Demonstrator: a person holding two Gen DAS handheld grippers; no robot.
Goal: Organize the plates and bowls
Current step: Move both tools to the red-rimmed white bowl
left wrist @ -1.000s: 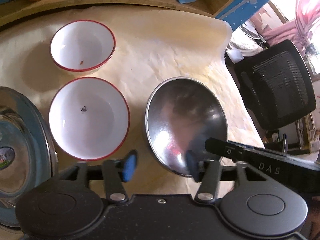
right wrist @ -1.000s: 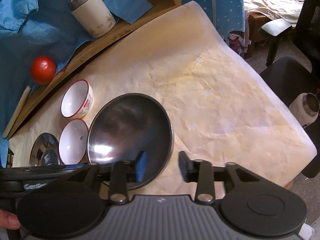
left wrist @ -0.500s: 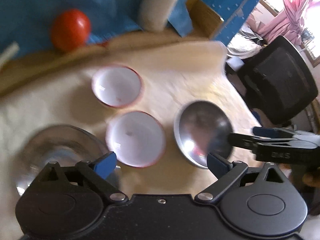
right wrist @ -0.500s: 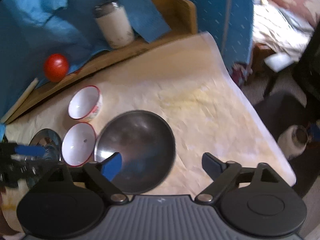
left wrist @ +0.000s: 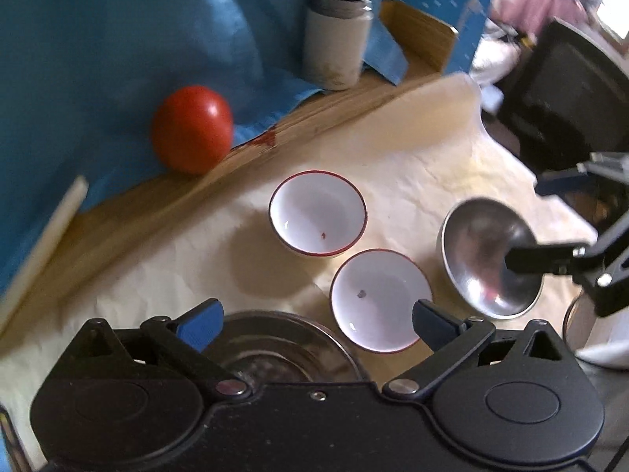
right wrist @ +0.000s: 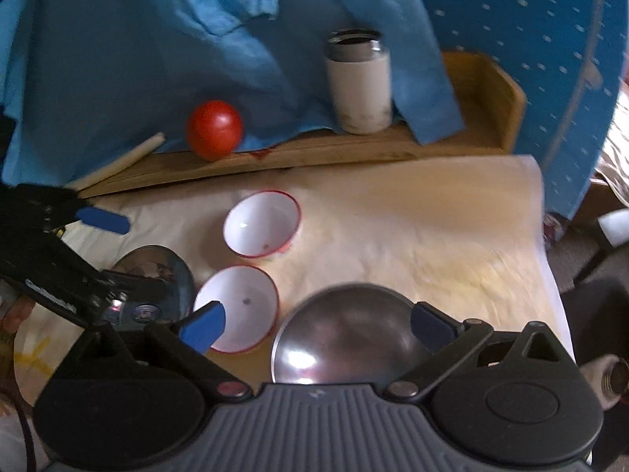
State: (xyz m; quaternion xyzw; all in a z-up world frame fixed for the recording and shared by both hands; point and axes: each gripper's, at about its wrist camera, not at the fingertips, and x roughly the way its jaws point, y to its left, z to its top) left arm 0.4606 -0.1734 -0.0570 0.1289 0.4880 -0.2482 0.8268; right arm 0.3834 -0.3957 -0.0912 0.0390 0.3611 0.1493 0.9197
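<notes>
My left claw (left wrist: 314,320) has just swung wide open, gripping nothing, above the steel plate (left wrist: 283,348) at bottom centre. My right claw (right wrist: 316,324), likewise freshly spread and empty, hangs over the steel bowl (right wrist: 342,334). Two red-rimmed bowls (right wrist: 238,308) (right wrist: 262,223) sit farther up, mid-frame

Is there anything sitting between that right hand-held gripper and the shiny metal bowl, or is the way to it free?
Nothing visible blocks it. The right hand-held gripper hangs open just above the metal bowl, with bare table cover around the bowl's far side. The nearer white bowl sits beside it on the left, close to that side's fingertip.
</notes>
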